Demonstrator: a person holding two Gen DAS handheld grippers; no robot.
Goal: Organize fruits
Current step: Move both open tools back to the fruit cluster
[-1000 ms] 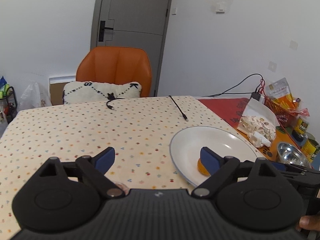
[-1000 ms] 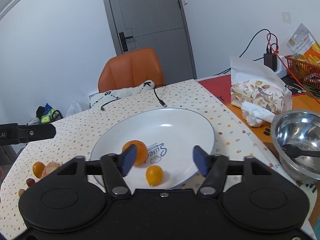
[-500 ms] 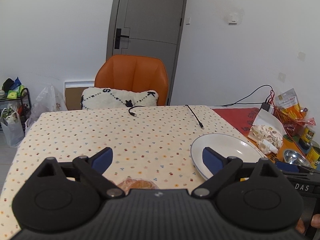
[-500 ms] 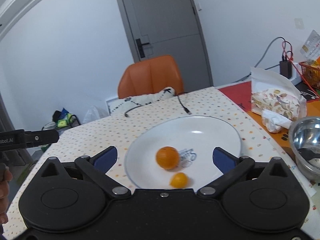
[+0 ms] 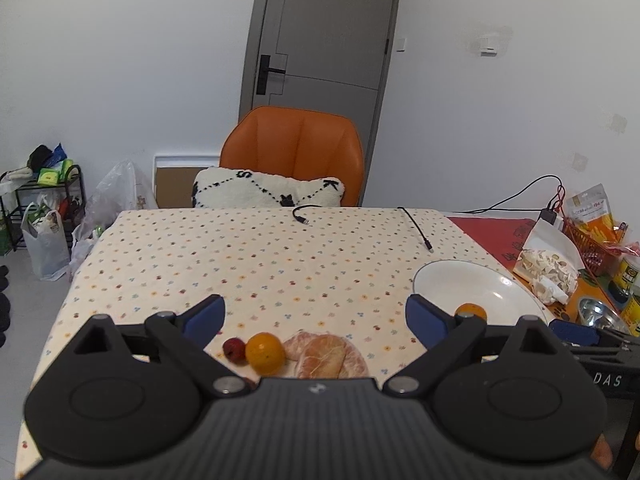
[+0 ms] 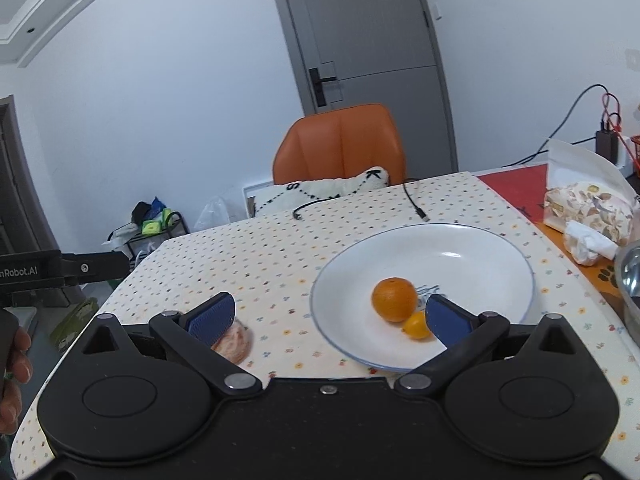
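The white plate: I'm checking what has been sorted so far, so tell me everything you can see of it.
The white plate is round and shallow, glossy like ceramic, with a thin blue rim line and a partly hidden blue print at its centre. It lies flat on the dotted tablecloth. In it an orange and a smaller yellow-orange fruit sit side by side. No gripper touches it.

The right gripper [image 6: 327,316] hangs above the desk [image 6: 280,248], which wears a cream cloth with small coloured dots; its blue-padded fingers [image 6: 211,317] are spread wide with nothing between them. On the round white plate with a thin blue rim [image 6: 480,256] a round orange [image 6: 394,299] touches a smaller yellow-orange fruit [image 6: 416,325], which is partly hidden by the right-hand finger. A peeled pinkish citrus piece [image 6: 237,343] lies on the cloth behind the left-hand finger. An orange chair [image 6: 340,140] holding a white patterned cushion [image 6: 320,192] stands at the desk's far edge.
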